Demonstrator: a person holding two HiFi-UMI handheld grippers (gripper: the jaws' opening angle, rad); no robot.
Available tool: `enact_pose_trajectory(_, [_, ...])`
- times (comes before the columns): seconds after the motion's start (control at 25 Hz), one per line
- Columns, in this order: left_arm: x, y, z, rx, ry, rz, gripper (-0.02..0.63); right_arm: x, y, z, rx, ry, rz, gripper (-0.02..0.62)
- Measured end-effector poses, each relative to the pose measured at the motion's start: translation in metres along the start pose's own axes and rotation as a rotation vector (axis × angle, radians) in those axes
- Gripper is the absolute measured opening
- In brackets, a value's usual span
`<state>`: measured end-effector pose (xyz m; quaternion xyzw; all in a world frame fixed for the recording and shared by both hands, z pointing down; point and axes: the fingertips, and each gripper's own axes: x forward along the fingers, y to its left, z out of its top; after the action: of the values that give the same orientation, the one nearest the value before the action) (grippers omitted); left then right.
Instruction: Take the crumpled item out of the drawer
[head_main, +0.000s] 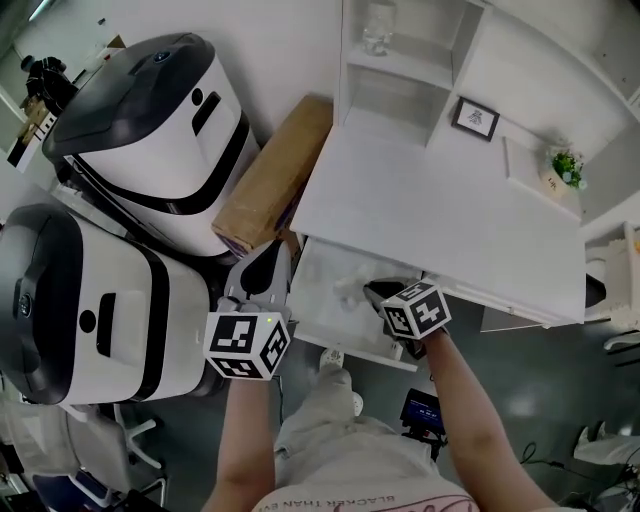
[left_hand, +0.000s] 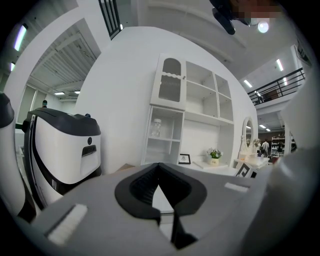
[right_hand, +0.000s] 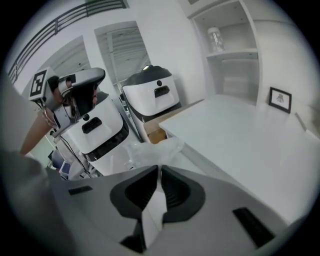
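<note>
The white desk's drawer (head_main: 322, 312) stands pulled out toward me. A crumpled clear plastic item (head_main: 349, 290) lies just over its inside. My right gripper (head_main: 372, 292) reaches into the drawer from the right, and in the right gripper view it (right_hand: 159, 168) is shut on that crumpled plastic (right_hand: 150, 150), which bunches out past the fingertips. My left gripper (head_main: 270, 254) hovers left of the drawer, beside the desk's corner. In the left gripper view its jaws (left_hand: 159, 166) meet at the tips with nothing between them.
Two large white-and-black machines (head_main: 150, 130) (head_main: 80, 300) stand close on the left. A cardboard box (head_main: 275, 175) leans between them and the desk top (head_main: 430, 210). Shelves behind hold a jar (head_main: 378, 25), a small picture frame (head_main: 475, 118) and a plant (head_main: 567, 165).
</note>
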<state>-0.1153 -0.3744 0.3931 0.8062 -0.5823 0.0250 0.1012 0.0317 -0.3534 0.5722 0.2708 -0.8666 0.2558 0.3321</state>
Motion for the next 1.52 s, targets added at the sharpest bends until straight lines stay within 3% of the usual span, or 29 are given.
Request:
enact_pose_trajectory(0.48, [-0.017,-0.012,0.040,0.038,-0.088,-0.020,0.009,-0.071,0.027,0.070,-0.144,-0.210,-0.122,0.032])
enact_pose_trajectory(1.04, [-0.023,-0.035,0.101,0.102,-0.234,-0.041,0.009,-0.183,0.043,0.140,-0.149,-0.530,-0.271,0.032])
enact_pose_trajectory(1.52, [-0.035,-0.063,0.144,0.199,-0.340,-0.059,0.009,-0.287,0.044,0.174,-0.225,-0.785,-0.487,0.032])
